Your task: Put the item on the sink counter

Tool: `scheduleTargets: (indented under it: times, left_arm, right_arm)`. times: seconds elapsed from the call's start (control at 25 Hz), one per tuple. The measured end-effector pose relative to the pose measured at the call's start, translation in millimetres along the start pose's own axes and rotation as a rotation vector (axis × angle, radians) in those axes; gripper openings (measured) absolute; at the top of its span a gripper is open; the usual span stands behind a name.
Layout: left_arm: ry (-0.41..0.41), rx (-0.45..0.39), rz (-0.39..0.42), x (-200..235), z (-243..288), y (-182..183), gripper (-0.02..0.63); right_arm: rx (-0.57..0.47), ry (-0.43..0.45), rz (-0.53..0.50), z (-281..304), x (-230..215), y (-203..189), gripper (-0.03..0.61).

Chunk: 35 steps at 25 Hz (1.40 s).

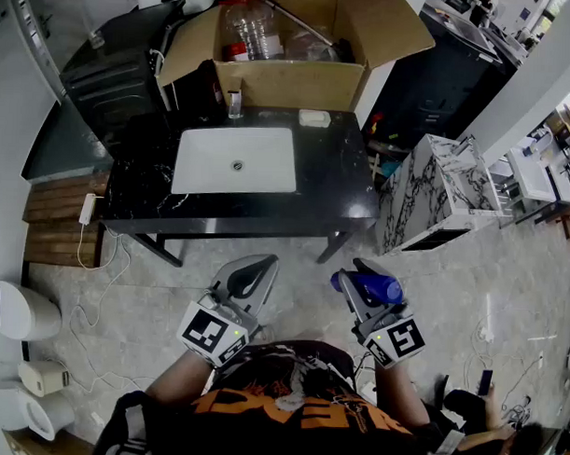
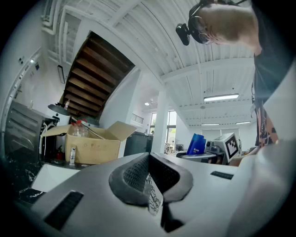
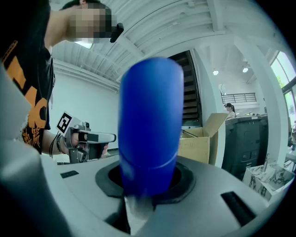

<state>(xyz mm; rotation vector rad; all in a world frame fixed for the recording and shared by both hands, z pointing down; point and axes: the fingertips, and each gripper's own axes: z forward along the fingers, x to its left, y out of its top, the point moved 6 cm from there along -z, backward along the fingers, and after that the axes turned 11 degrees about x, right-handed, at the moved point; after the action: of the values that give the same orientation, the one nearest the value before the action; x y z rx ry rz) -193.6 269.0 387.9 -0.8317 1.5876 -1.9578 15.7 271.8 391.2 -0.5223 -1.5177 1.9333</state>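
Observation:
A blue bottle [image 1: 378,289] sticks out of my right gripper [image 1: 365,283], whose jaws are shut on its lower end; in the right gripper view the blue bottle [image 3: 150,125] fills the centre, pointing away from the camera. My left gripper [image 1: 254,271] is held beside it, jaws shut with nothing between them, as the left gripper view [image 2: 148,178] shows. Both grippers hover over the floor, on the near side of the black sink counter [image 1: 333,182] with its white basin [image 1: 268,170]. The blue bottle [image 2: 197,144] also appears off to the right in the left gripper view.
A faucet [image 1: 235,104] and a small white object [image 1: 314,118] stand at the counter's back edge. Behind it sits an open cardboard box [image 1: 290,77] with a clear plastic bottle [image 1: 253,30]. A marbled cabinet [image 1: 435,194] stands right of the counter. A toilet [image 1: 11,310] and cables lie left.

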Motion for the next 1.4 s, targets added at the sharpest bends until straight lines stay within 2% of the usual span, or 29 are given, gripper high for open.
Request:
scheduleTargets:
  times: [0.36, 0.56, 0.8, 1.04, 1.4]
  left_arm:
    - [0.001, -0.013, -0.005, 5, -8, 4, 0.018]
    - [0.002, -0.014, -0.001, 10, -7, 3, 0.018]
    - [0.022, -0.001, 0.006, 20, 2, 3, 0.018]
    - [0.062, 0.000, 0.000, 42, 23, 9, 0.018]
    - [0.143, 0.036, -0.023, 83, 65, 13, 0.018]
  right_arm:
    - [0.009, 0.006, -0.022, 3, 7, 8, 0.130]
    - [-0.037, 0.008, 0.060, 3, 0, 9, 0.129]
    - [-0.050, 0.013, 0.061, 15, -15, 10, 0.129]
    - [-0.064, 0.056, 0.088, 44, -46, 11, 0.129]
    - [-0.061, 0.124, 0.053, 105, -101, 24, 0.129]
